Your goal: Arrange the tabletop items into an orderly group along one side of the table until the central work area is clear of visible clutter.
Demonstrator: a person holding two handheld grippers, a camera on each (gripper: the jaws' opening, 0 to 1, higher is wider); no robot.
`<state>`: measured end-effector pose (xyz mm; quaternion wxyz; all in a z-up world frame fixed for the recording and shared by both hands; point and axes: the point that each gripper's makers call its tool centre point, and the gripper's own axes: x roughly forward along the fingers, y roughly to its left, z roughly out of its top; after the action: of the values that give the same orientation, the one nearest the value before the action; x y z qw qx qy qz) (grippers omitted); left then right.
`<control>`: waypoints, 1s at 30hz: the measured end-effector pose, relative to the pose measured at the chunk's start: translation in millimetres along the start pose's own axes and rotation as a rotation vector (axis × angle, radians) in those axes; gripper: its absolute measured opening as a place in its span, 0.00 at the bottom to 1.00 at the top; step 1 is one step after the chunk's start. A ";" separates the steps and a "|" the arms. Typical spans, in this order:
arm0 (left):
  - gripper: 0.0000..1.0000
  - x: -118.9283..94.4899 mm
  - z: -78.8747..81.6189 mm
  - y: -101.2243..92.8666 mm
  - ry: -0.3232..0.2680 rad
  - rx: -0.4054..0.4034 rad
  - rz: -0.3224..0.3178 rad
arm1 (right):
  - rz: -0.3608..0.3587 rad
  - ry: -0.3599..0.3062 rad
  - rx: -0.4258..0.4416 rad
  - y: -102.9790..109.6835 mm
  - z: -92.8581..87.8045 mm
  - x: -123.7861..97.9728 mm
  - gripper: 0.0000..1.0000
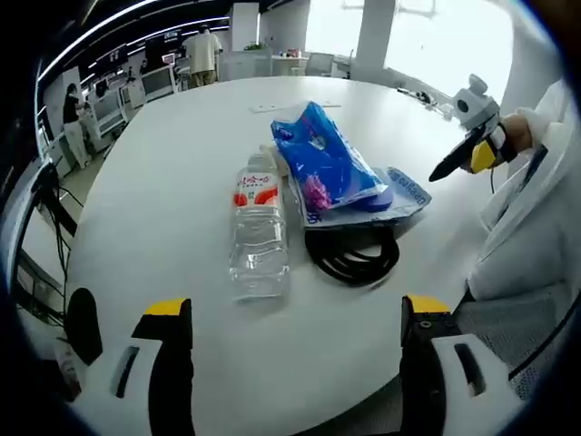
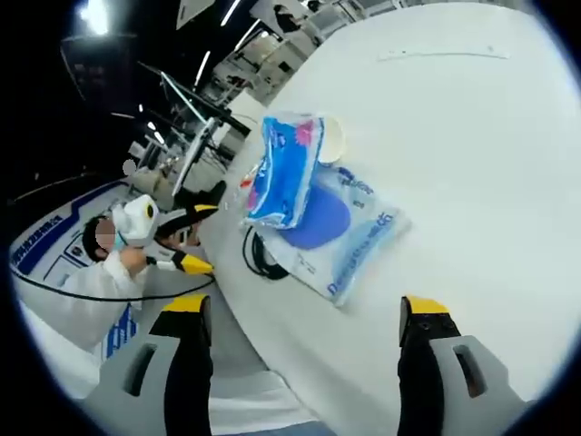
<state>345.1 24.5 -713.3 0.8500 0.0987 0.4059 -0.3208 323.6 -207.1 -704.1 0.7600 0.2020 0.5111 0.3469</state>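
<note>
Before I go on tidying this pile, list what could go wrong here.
1. The clear water bottle lies on its side; a nudge could roll it across the white table.
2. The blue packet rests loosely atop the flat plastic bag; dragging one may spill the other.
3. The black coiled cable lies partly under the bag, near the table's edge, and could snag.

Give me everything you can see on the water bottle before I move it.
The water bottle is clear ribbed plastic, lying on its side on the white table, with a red and white label near its far end. Its contents cannot be judged. Its cap end points away, toward the blue snack bag, which lies alongside and seems to touch it. The black cable coil lies just beside its base.
</note>
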 end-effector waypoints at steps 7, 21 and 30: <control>0.98 1.7 -6.5 0.1 0.013 0.002 -0.008 | -0.004 -0.003 0.022 -3.2 -1.8 -1.0 0.83; 0.95 0.2 0.9 -4.4 0.018 -0.042 -0.016 | 0.011 0.003 0.044 -4.3 -2.8 -0.8 0.83; 0.93 -1.7 2.3 -8.4 0.026 -0.061 -0.016 | 0.008 -0.012 0.080 -9.5 -2.9 -3.3 0.81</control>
<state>340.5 17.8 -709.8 0.8447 0.0737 0.4273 -0.3138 323.3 -216.2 -709.5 0.7530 0.2361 0.5193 0.3280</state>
